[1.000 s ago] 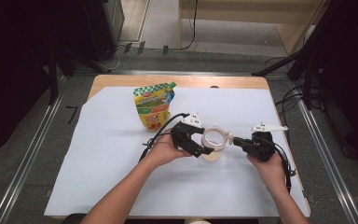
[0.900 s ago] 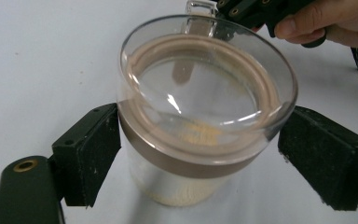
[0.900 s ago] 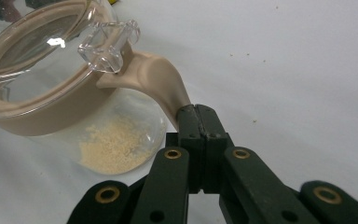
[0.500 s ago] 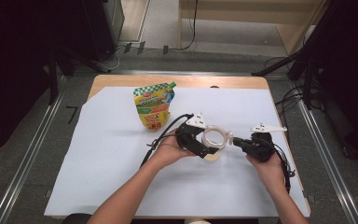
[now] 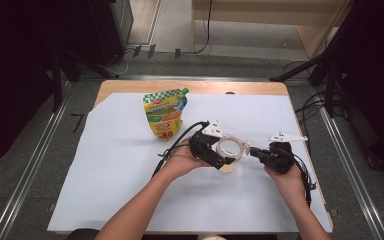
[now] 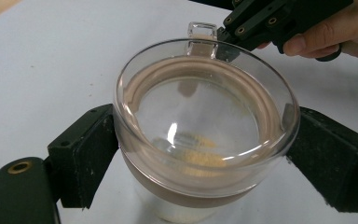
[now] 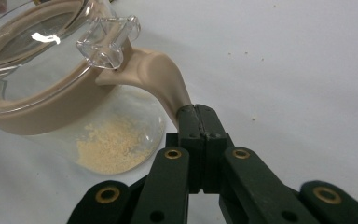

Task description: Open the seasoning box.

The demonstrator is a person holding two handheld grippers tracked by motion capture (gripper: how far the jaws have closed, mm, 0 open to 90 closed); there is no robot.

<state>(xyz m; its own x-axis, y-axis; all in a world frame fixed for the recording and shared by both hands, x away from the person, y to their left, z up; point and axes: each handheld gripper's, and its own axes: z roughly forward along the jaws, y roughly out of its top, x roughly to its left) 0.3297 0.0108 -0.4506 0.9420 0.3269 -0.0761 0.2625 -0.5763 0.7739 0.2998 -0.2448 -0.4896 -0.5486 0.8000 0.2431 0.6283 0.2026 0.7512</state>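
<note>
Left gripper clamps the glass lid of a small glass pot, one black jaw pressed on each side of the lid's rim. Right gripper has its jaws closed on the end of the pot's beige handle.

Pot stands near the middle of the table, between the two grippers. Body is clear glass, rounded, with a beige band around the neck that runs into the curved handle. Lid is a clear shallow dome with a small square glass tab at its edge, on the handle side. A thin layer of pale yellow powder lies on the pot's bottom.

Table is covered by a white sheet; a few yellow specks lie on it. Bare wood shows along the far edge. A printed yellow-green standing pouch stands well apart, behind and left of the pot. Floor around is grey, with cables.
</note>
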